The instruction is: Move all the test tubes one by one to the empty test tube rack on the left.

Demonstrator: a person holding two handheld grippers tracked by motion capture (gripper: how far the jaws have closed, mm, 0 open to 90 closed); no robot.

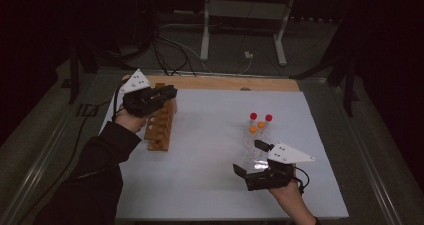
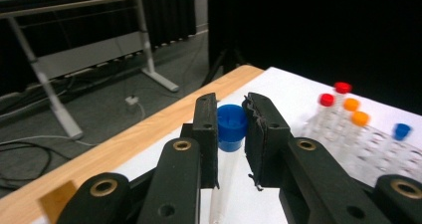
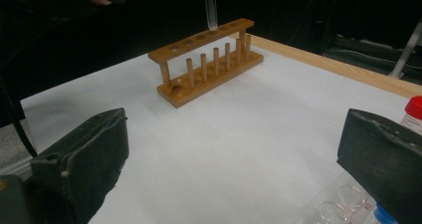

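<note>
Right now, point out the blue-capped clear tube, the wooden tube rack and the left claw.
blue-capped clear tube (image 2: 232,125): left gripper view, on its cap.
wooden tube rack (image 3: 206,82): right gripper view, on its base.
left claw (image 2: 232,134): left gripper view, between its fingertips.

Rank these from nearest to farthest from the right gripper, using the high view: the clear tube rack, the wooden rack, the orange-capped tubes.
1. Clear tube rack, just beyond the right gripper.
2. Orange-capped tubes, standing at that rack's far end.
3. Wooden rack, across the table, under the left gripper.

Clear blue-capped tube, upright, tip just above wooden rack.
</note>
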